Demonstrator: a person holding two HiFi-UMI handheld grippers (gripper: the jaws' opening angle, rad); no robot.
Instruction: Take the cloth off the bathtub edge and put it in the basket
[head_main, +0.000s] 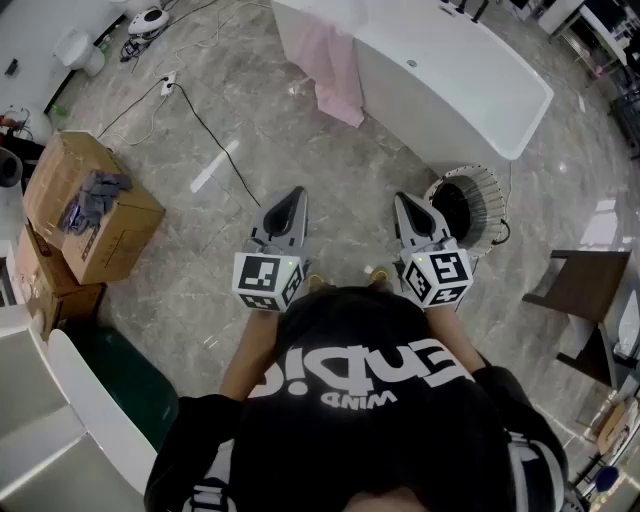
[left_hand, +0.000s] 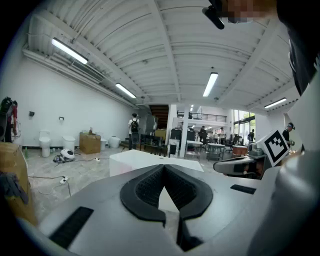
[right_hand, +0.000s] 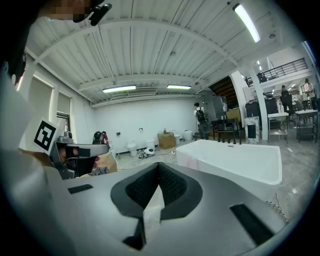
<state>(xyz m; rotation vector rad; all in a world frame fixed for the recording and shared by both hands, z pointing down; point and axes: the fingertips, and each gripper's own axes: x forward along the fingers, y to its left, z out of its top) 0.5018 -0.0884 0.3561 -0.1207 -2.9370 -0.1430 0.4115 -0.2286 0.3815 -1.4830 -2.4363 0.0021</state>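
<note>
While the person stands facing the bathtub (head_main: 455, 85), the head view shows both forearms stretched forward at waist height. The left gripper (head_main: 291, 204) and right gripper (head_main: 407, 209) sit side by side, well apart, noses tipped slightly down. The pink cloth (head_main: 335, 70) hangs over the tub's near edge, well ahead of both grippers. The wire basket (head_main: 470, 205) stands on the floor just beside the right gripper, and a cardboard box (head_main: 95, 215) lies off to the left.

Seen from the left gripper view, the left gripper (left_hand: 164, 167) has its jaws pressed together at the tips, with nothing between them and the tub (left_hand: 150, 159) beyond.

Along the right gripper view, the right gripper (right_hand: 159, 165) likewise has its jaws closed and empty, aimed past the tub (right_hand: 235, 160).
</note>
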